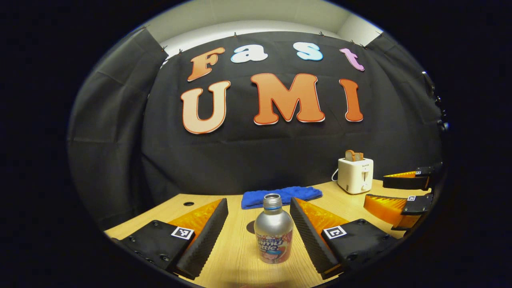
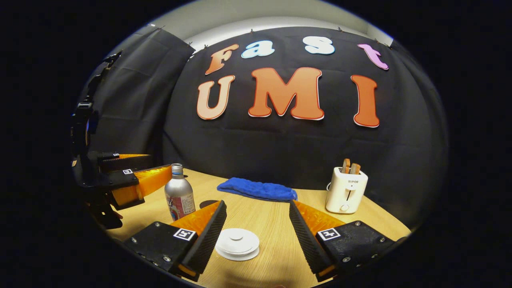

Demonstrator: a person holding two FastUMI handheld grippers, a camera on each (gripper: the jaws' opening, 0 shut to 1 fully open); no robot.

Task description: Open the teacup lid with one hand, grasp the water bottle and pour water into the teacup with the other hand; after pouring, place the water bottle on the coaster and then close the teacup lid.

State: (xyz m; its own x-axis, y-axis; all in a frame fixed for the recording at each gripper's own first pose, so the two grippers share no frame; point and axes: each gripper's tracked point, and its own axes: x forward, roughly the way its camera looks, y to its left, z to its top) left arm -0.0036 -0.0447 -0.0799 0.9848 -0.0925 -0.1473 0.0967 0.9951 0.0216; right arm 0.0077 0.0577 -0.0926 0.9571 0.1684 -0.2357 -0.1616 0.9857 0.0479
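- Two grippers, both spread wide, neither grasping anything.
- Left gripper (image 1: 259,216) level with the water bottle (image 1: 273,234), fingers flanking it on either side without touching; bottle upright, uncapped, on the wooden table (image 1: 236,256).
- Right gripper (image 2: 258,218) poised above the white teacup lid (image 2: 237,243), seen from above between its fingers; cup body beneath not clear to make out.
- Dark round patch just behind the bottle, probably the coaster (image 1: 251,227).
- Farther back: blue cloth (image 1: 280,196), then white toaster (image 1: 355,174) holding bread.
- Step in hand, by judgement: lifting the lid. Best lowered straight, centred on the lid's knob, closed gently, raised without tipping the cup.
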